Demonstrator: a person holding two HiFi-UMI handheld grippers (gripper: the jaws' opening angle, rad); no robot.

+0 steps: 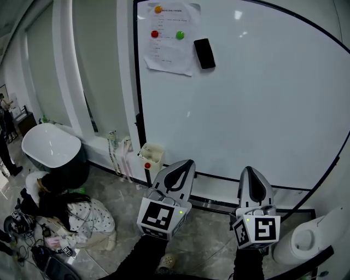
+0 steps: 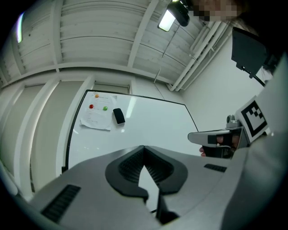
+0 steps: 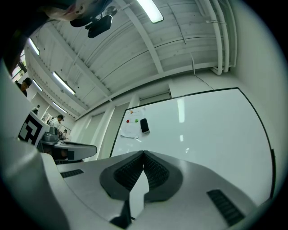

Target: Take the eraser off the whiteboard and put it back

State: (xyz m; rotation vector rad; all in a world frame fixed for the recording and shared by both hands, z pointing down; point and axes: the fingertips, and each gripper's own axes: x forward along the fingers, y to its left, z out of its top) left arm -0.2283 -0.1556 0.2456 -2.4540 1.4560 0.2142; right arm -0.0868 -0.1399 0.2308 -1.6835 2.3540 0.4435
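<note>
1. Far left, head view: a white tub (image 1: 52, 146) stands on the tiled floor. A person (image 1: 82, 216) crouches just in front of it among cables and small gear.
2. A small cream box (image 1: 151, 155) with a red button sits by the whiteboard's lower left corner.
3. The whiteboard (image 1: 257, 109) fills the upper middle and right of the view. It has a black frame and a bare white surface with ceiling-light glare.
4. A paper sheet (image 1: 169, 37) is stuck at the board's upper left. It carries three round magnets: orange (image 1: 158, 9) at the top, red (image 1: 155, 34) and green (image 1: 179, 35) side by side below.
5. The eraser (image 1: 204, 53) is black, oblong and slightly tilted. It is on the board at the sheet's right edge, high up and well apart from both grippers.
6. The left gripper (image 1: 188, 163) is low in the view, below the board's bottom edge, pointing toward the board. In its own view the jaws are closed tip to tip with nothing between the ribbed pads.
7. The right gripper (image 1: 249, 170) is beside the left one and apart from it, also pointing at the board. Its own view shows the jaws pressed together and empty, with the eraser far off at upper left.
8. Lower right: a white cylindrical fixture (image 1: 309, 240) is on the floor near the right gripper's marker cube.
</note>
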